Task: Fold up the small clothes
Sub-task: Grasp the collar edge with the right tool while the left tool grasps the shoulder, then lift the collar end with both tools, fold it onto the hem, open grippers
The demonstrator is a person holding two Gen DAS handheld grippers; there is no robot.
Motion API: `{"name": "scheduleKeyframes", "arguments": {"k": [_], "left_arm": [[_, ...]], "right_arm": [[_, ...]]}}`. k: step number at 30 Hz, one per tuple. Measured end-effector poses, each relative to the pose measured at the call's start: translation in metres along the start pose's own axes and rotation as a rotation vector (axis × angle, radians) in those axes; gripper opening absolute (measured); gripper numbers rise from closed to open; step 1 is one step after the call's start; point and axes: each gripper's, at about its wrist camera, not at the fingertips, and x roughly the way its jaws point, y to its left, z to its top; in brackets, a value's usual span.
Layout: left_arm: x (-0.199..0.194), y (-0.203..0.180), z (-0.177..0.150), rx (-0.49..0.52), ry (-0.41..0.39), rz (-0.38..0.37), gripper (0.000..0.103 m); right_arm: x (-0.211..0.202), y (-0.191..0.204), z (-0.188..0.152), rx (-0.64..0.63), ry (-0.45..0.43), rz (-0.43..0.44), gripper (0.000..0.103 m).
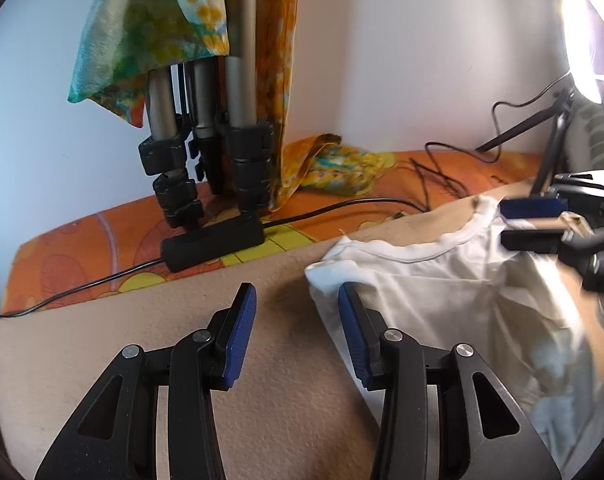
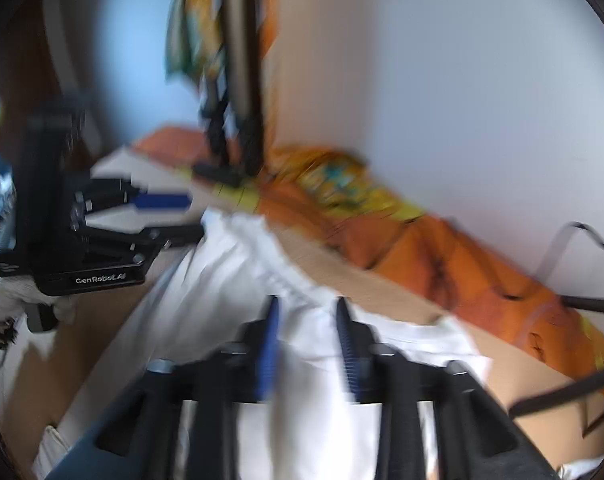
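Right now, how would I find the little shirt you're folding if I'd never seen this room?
Look for the tall tripod draped in colourful scarves by the wall. In front of it lies a beige mat, and on its right side is the white shirt. It is the only plain white cloth; the other fabrics nearby are orange and patterned.

Blurred view: the right gripper (image 2: 308, 312), jaws apart, hangs over a white shirt (image 2: 238, 280), seemingly gripping nothing; the left gripper (image 2: 182, 216) is beside its edge.
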Motion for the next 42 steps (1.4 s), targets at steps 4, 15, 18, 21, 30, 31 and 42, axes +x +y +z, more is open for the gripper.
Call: {"name": "scheduleKeyframes", "arguments": {"k": [4, 15, 18, 21, 30, 31, 42], "left_arm": [[0.003, 0.002, -0.001, -0.015, 0.037, -0.079, 0.041], [0.024, -0.019, 0.011, 0.008, 0.057, -0.1, 0.041], [0.028, -0.025, 0.013, 0.027, 0.046, -0.084, 0.041], [0.031, -0.03, 0.015, 0.045, 0.031, -0.099, 0.019], [0.006, -0.031, 0.019, 0.03, -0.023, -0.119, 0.007], [0.001, -0.031, 0.019, 0.029, -0.031, -0.121, 0.007], [-0.094, -0.053, 0.006, 0.063, -0.129, -0.132, 0.006]], "right_arm": [[-0.028, -0.048, -0.023, 0.114, -0.036, -0.034, 0.03], [-0.007, -0.12, -0.052, 0.317, 0.012, 0.057, 0.034], [0.003, -0.118, -0.046, 0.311, 0.005, 0.048, 0.034], [0.008, -0.113, -0.039, 0.305, -0.001, 0.029, 0.034], [-0.01, -0.094, -0.038, 0.248, -0.06, 0.001, 0.002], [-0.016, -0.094, -0.037, 0.247, -0.071, 0.005, 0.002], [-0.107, -0.062, -0.038, 0.179, -0.167, 0.038, 0.002]]}}
